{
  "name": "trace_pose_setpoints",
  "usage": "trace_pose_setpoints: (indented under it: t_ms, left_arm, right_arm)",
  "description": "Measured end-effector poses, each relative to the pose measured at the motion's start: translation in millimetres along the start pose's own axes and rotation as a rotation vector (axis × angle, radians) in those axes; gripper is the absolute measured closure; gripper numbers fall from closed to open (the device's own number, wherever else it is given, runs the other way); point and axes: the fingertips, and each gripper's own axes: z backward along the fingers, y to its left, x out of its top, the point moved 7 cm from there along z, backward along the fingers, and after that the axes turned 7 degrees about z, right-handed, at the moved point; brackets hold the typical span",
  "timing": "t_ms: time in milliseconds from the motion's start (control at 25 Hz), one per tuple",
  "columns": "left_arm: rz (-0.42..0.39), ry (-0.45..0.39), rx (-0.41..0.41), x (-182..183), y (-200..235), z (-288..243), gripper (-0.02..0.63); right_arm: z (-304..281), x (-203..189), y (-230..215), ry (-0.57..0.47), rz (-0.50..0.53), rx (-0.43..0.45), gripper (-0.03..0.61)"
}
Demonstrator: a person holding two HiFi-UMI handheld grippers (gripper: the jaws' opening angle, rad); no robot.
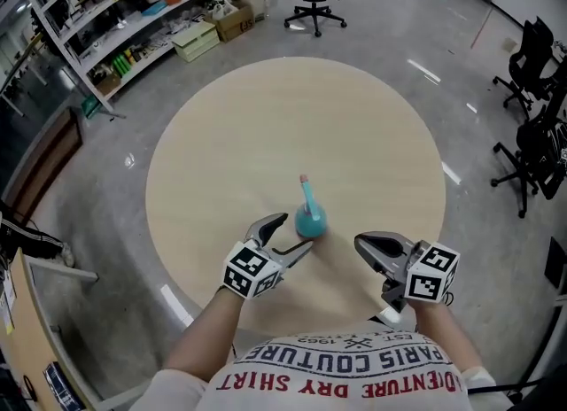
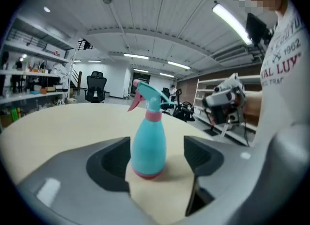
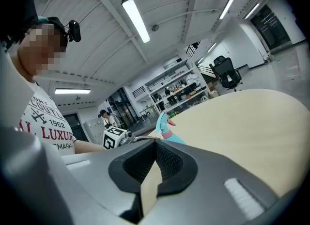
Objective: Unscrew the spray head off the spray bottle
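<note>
Above table [image 1: 266, 126], left gripper [image 1: 297, 232] fingers wide apart around spray bottle [image 1: 309, 219], right gripper [image 1: 361, 243] fingers together, empty

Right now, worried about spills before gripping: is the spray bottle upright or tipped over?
Upright: the spray bottle stands on its base on the table, spray head on top.

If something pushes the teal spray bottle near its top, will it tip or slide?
It likely tips: the teal plastic spray bottle is tall on a small base. Its smooth, rounded body may slip when squeezed.
</note>
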Motion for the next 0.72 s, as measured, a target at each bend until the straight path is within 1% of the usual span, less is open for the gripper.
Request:
trace_pose_setpoints:
  t_ms: [80,120,200,400,480,520,640,720]
  left_arm:
    - [-0.067,0.06,0.02,-8.0,7.0,-17.4,0.279]
    - [-0.086,0.083,0.015,-11.4,9.2,-24.5,0.273]
    - [-0.088,0.106,-0.004,-15.4,13.0,-34.7,0.264]
    - [-0.092,0.126,-0.029,-19.9,16.3,-54.2,0.264]
    - [-0.099,0.133,-0.027,-22.3,15.8,-58.9,0.269]
    - [-0.105,0.133,-0.023,-23.1,15.8,-60.1,0.284]
    - [-0.117,0.13,-0.02,-20.8,17.8,-62.1,0.29]
    - [-0.118,0.127,-0.016,-18.2,18.1,-62.9,0.291]
  right_arm:
    - [-1.4,-0.5,-7.9,0.008,-0.015,0.0,0.578]
    - [-3.5,-0.8,-11.3,0.013,-0.02,0.002,0.578]
    - [-9.3,-1.3,-16.6,0.024,-0.024,0.011,0.578]
    - [-20.1,-3.5,-28.0,0.034,-0.017,0.05,0.578]
    - [-25.7,-5.2,-29.3,0.053,0.008,0.068,0.578]
    - [-28.8,-6.0,-30.1,0.064,0.022,0.074,0.578]
    - [-39.0,-4.4,-33.9,0.075,0.06,0.076,0.578]
    - [-45.8,-2.7,-34.3,0.086,0.134,0.057,0.578]
